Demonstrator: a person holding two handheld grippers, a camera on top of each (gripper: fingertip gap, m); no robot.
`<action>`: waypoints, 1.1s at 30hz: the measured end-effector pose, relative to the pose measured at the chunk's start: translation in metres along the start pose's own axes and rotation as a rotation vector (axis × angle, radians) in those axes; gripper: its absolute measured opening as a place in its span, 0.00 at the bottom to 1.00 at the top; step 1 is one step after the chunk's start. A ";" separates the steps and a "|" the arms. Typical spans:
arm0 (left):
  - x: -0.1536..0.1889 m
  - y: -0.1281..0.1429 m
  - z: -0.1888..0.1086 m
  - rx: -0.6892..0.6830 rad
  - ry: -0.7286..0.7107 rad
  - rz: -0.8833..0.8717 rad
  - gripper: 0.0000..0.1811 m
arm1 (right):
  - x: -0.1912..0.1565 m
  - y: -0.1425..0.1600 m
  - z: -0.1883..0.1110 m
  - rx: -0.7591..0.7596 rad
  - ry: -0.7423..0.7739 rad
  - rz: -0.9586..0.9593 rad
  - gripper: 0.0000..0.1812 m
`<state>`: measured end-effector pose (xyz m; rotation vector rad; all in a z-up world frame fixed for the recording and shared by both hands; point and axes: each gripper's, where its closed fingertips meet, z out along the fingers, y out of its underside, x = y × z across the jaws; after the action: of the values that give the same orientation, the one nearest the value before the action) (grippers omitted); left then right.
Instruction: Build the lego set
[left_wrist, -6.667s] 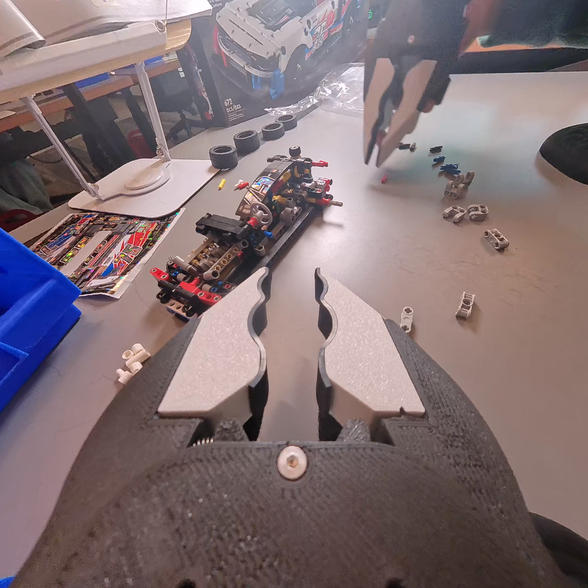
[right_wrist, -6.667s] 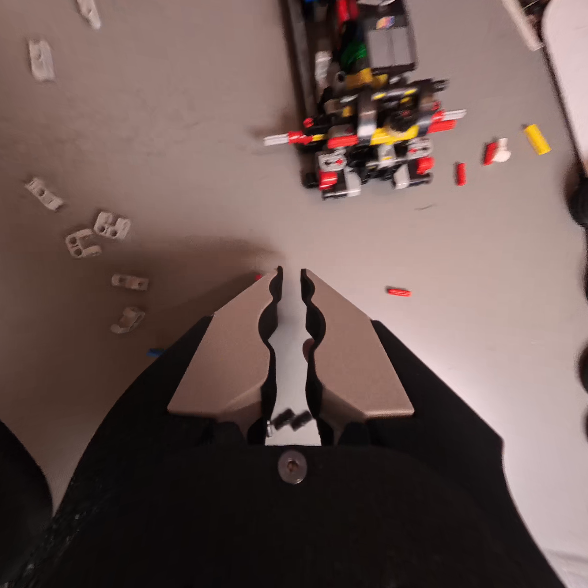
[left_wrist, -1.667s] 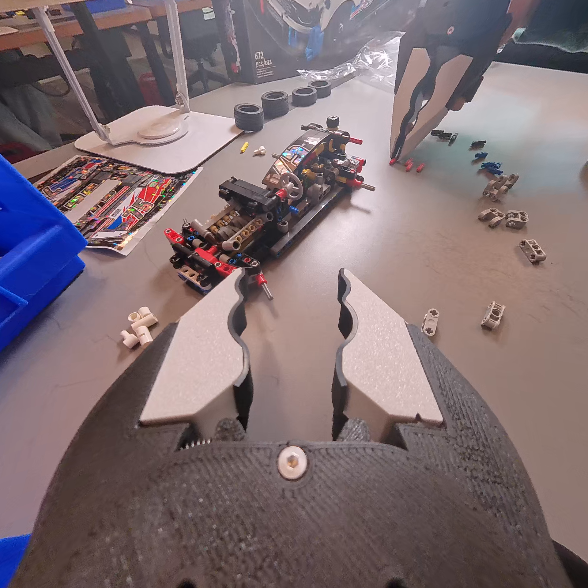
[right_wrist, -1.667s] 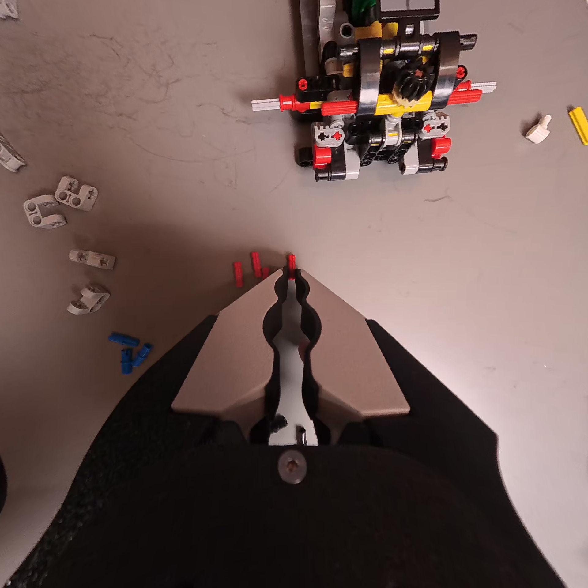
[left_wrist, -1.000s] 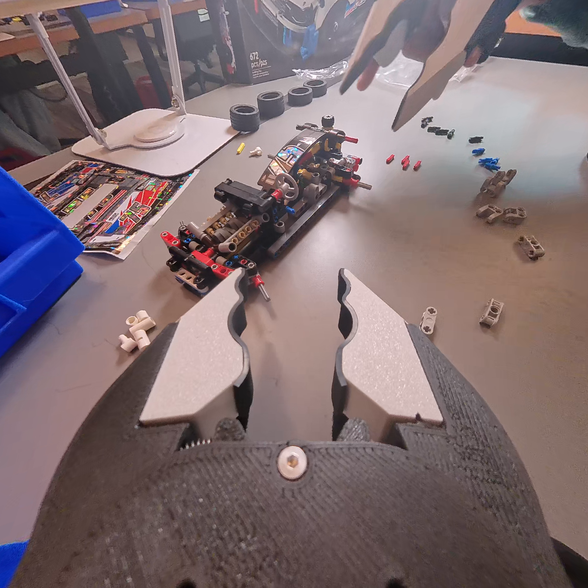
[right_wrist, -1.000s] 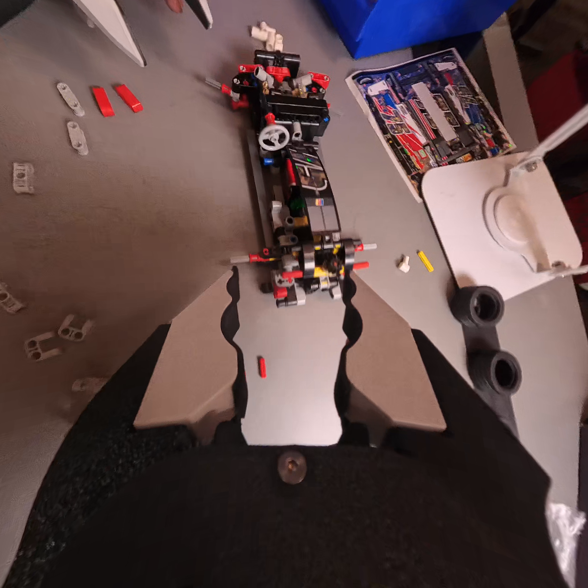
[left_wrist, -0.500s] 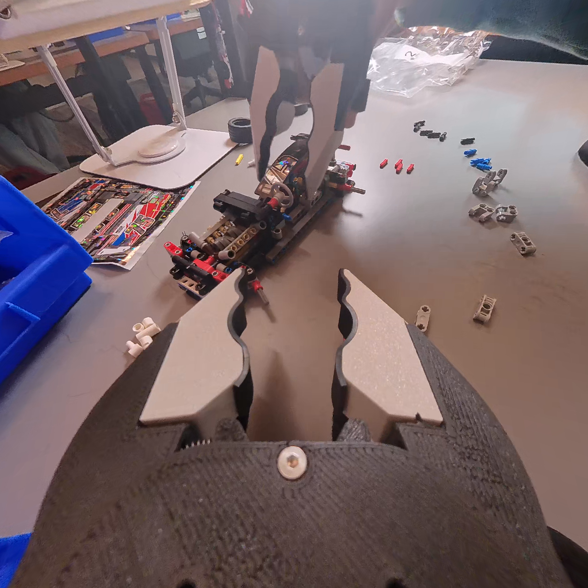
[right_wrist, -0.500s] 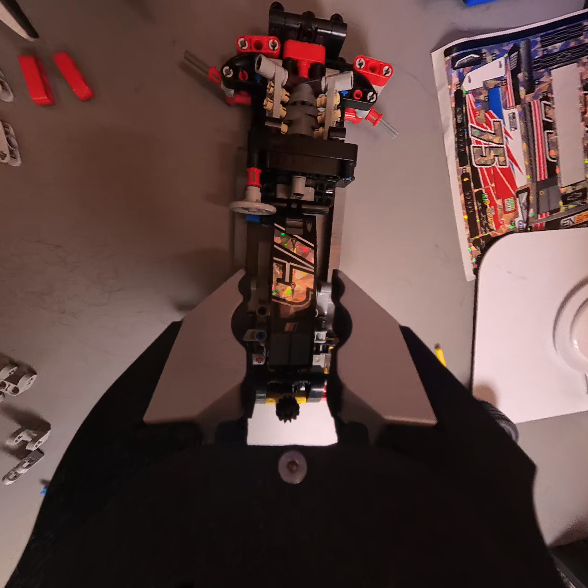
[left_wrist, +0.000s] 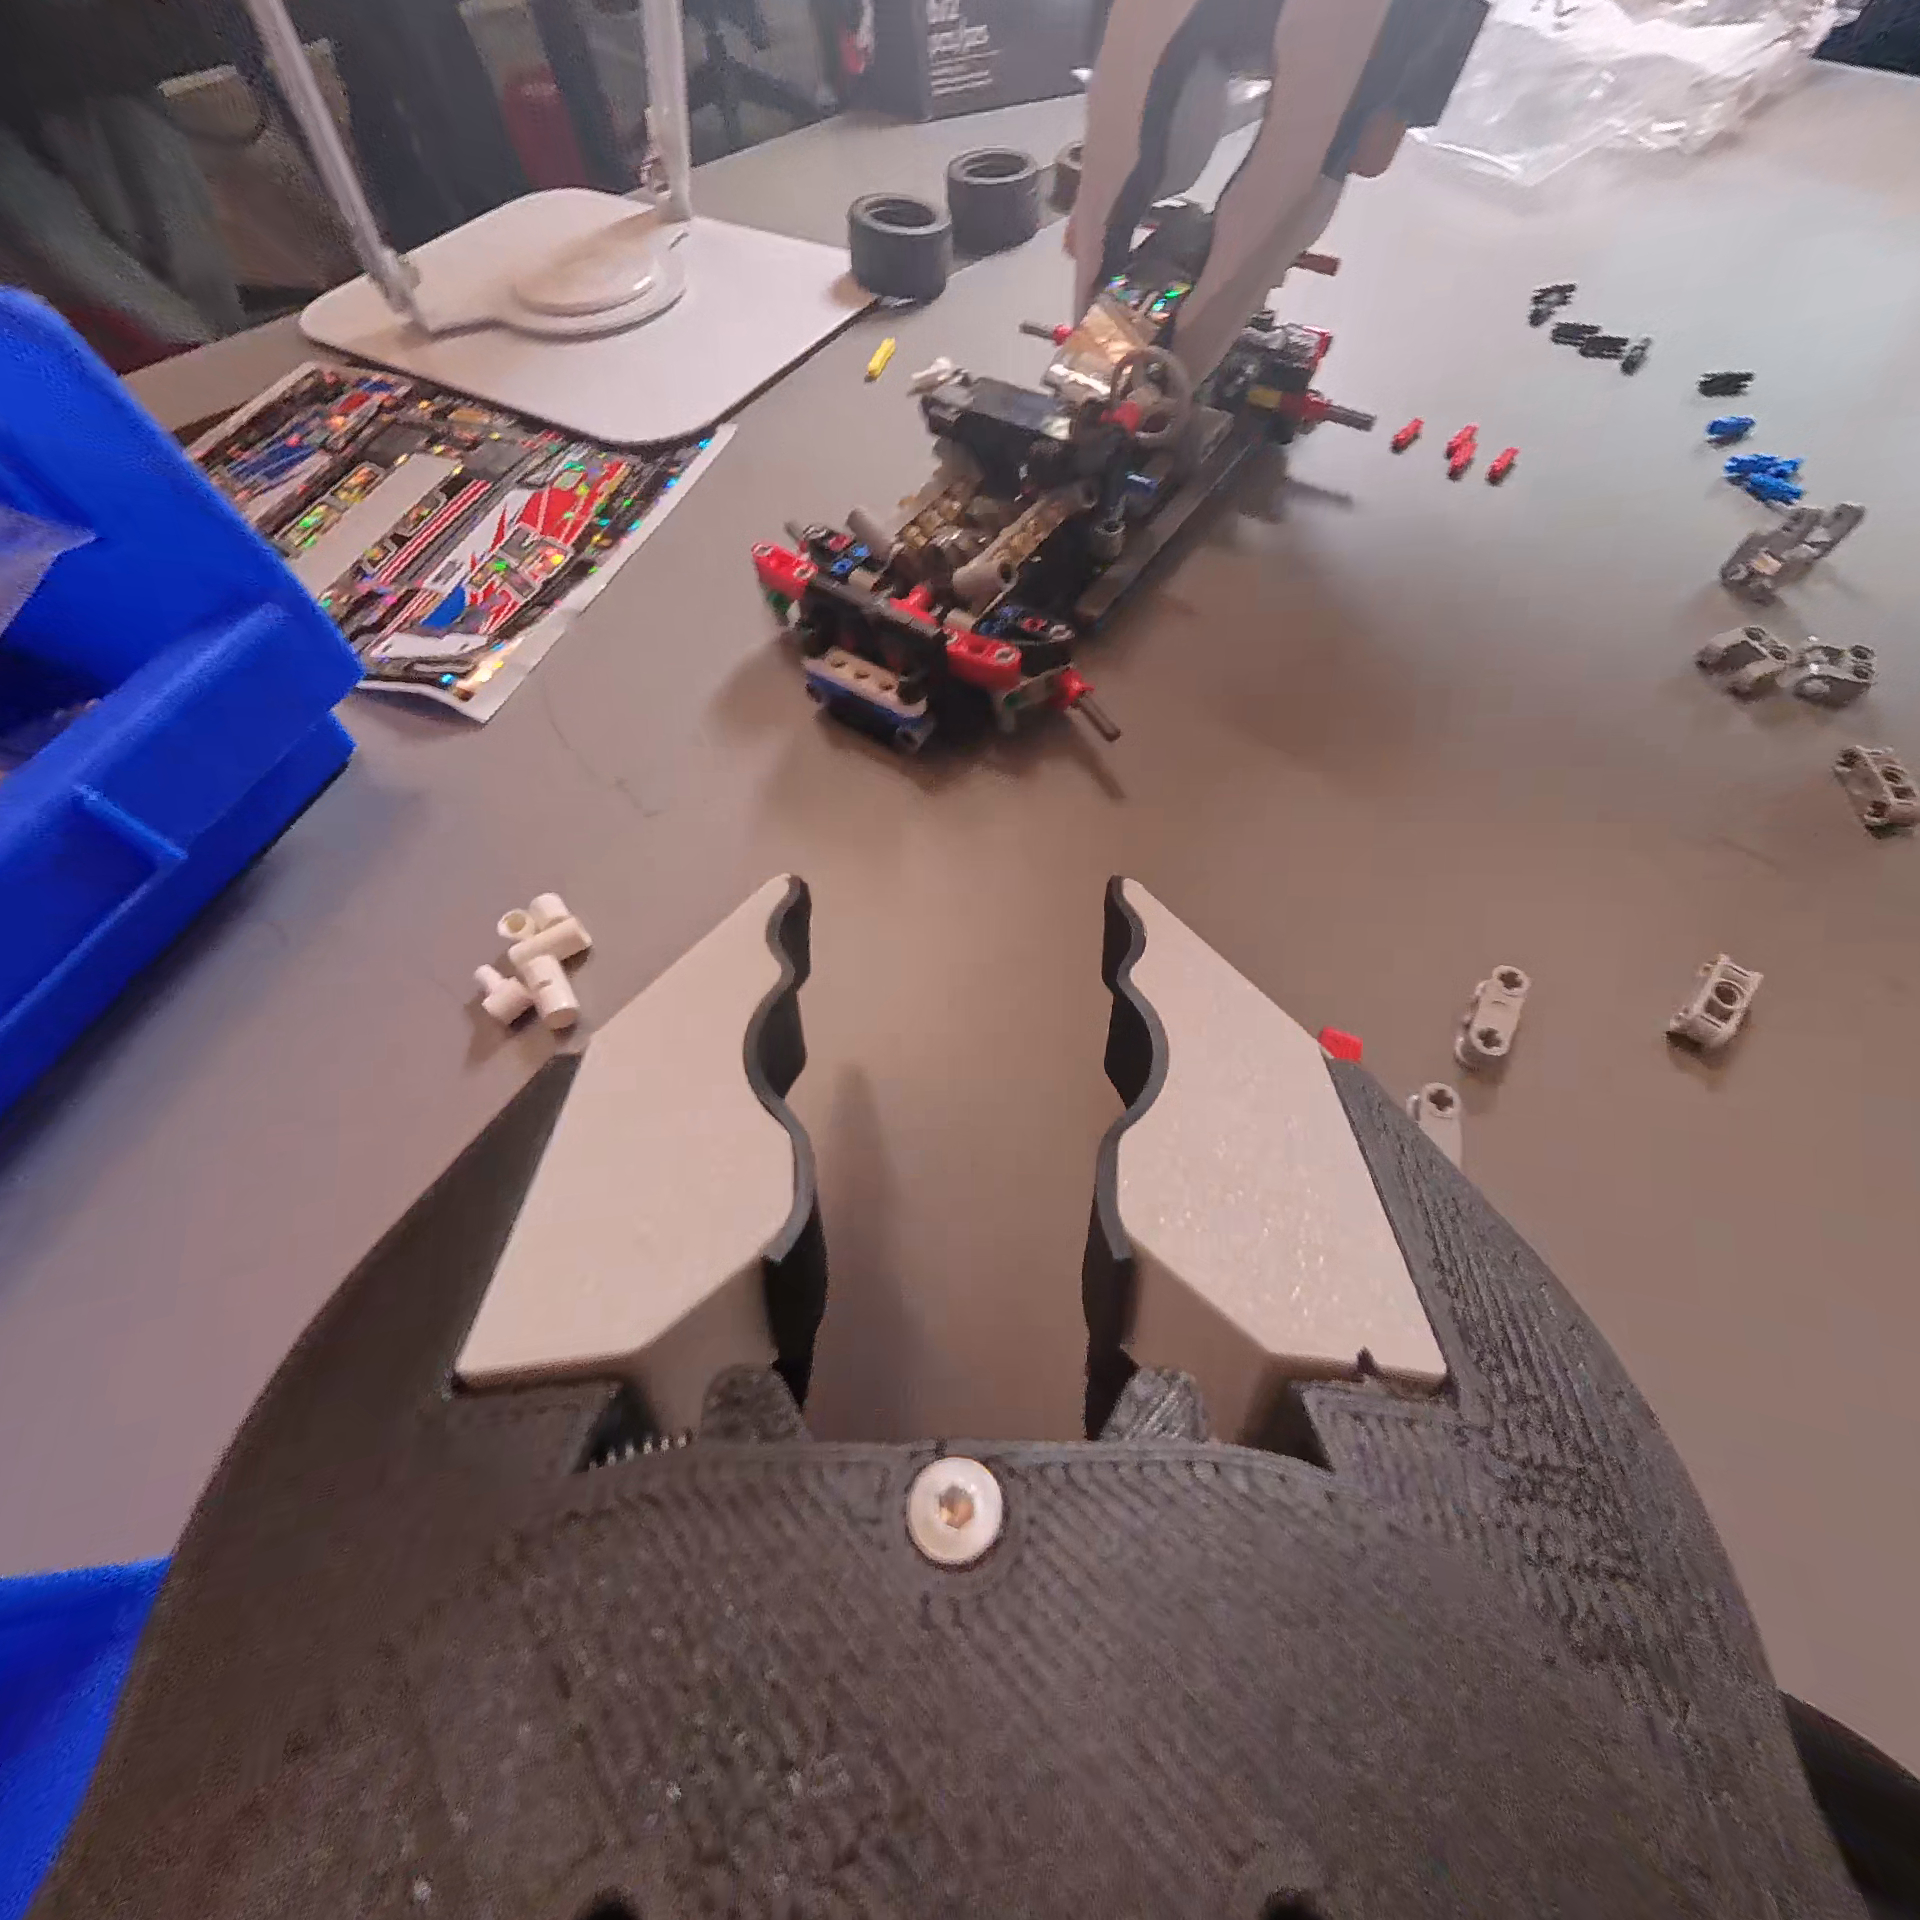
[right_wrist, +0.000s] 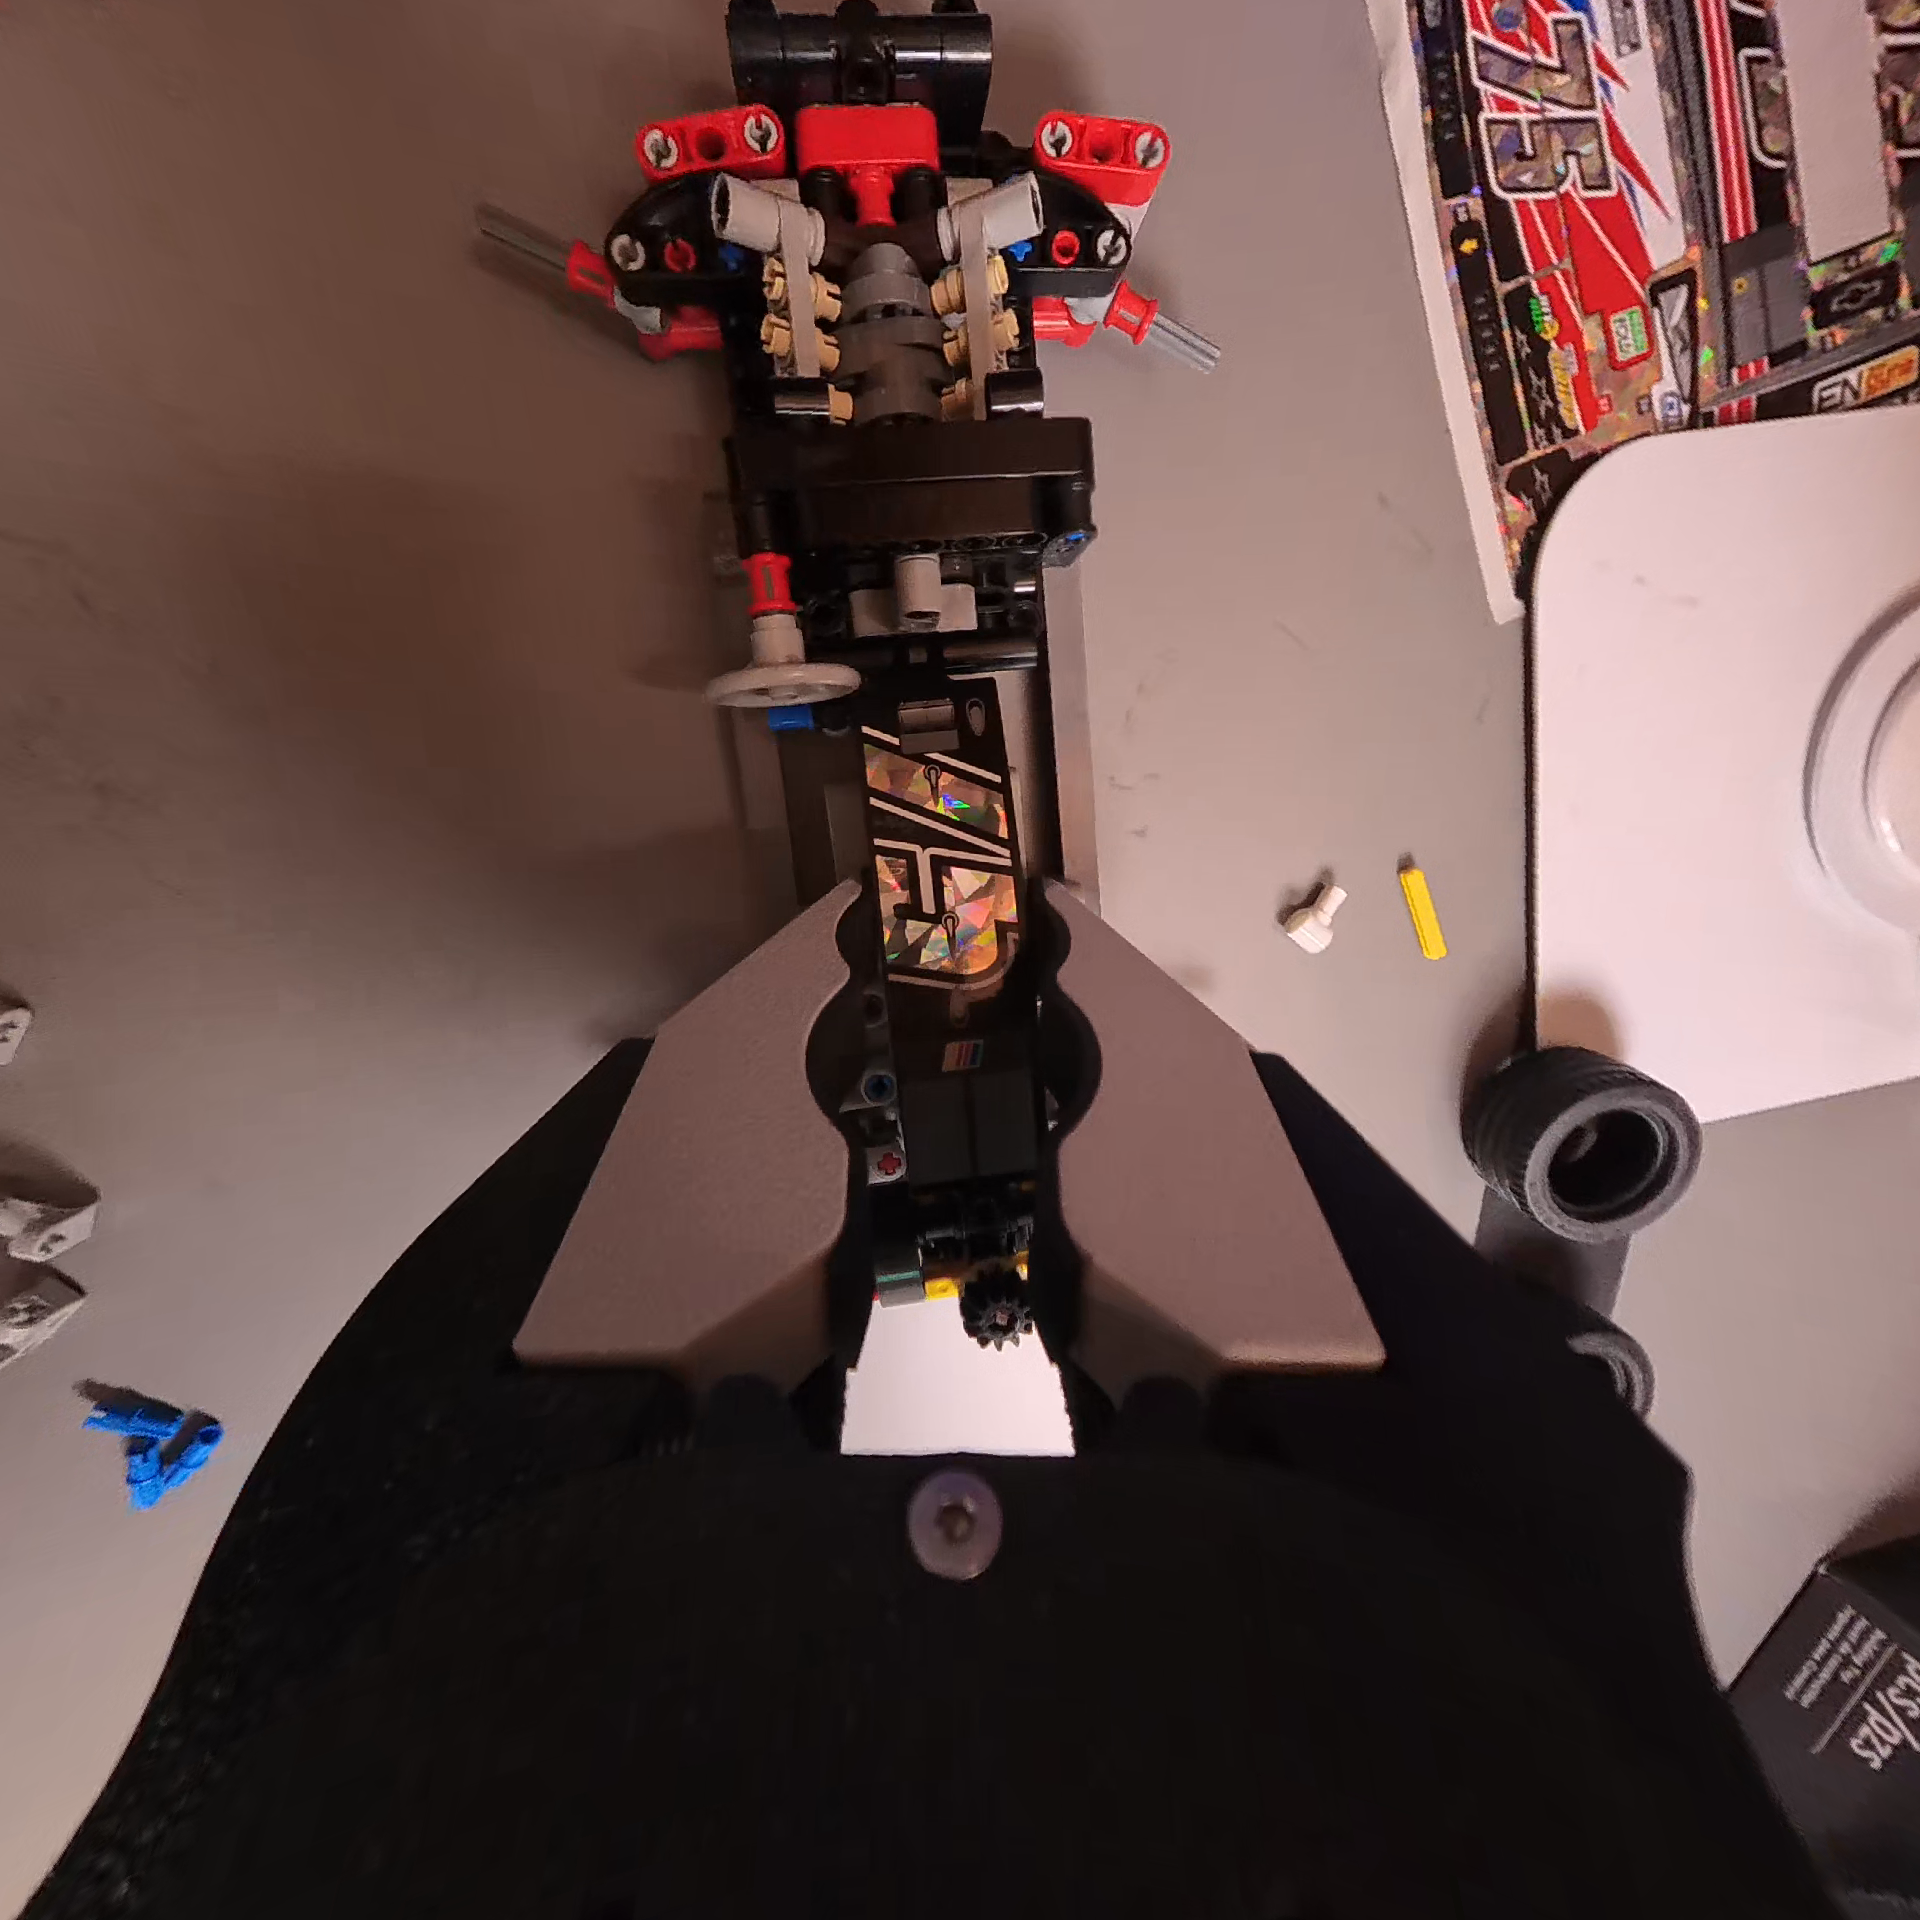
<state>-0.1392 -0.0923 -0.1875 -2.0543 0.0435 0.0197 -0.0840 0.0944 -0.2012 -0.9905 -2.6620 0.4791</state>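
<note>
Straddling the lego car chassis (right_wrist: 940, 623), right tool (right_wrist: 951, 904) has its fingers against both flanks of the rear half, gripping it; half a second ago they stood slightly wider. Left wrist view alone shows: left tool (left_wrist: 954, 904) open and empty above the desk (left_wrist: 1351, 831); blue bin (left_wrist: 125, 665) at 9 o'clock, contents unclear; white connectors (left_wrist: 532, 956); red pins (left_wrist: 1455, 449) at 1 o'clock. Right wrist view alone shows: yellow axle (right_wrist: 1421, 912) and white peg (right_wrist: 1313, 918) at 3 o'clock. Sticker sheet (right_wrist: 1662, 208) lies at 1 o'clock, tyre (right_wrist: 1584, 1153) at 4 o'clock.
</note>
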 end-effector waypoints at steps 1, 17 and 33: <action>-0.005 0.002 0.000 -0.008 -0.017 -0.016 0.31 | 0.002 0.002 0.000 0.004 0.007 0.005 0.14; -0.066 -0.006 -0.021 -0.241 -0.259 0.177 0.20 | -0.075 0.003 -0.088 0.529 0.210 0.264 0.24; -0.105 0.038 0.005 -0.926 0.363 0.605 0.16 | -0.176 0.032 -0.120 0.852 0.292 0.521 0.22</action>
<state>-0.2459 -0.1033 -0.2195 -2.8499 1.0482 0.0474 0.1056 0.0253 -0.1262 -1.2869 -1.6280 1.3045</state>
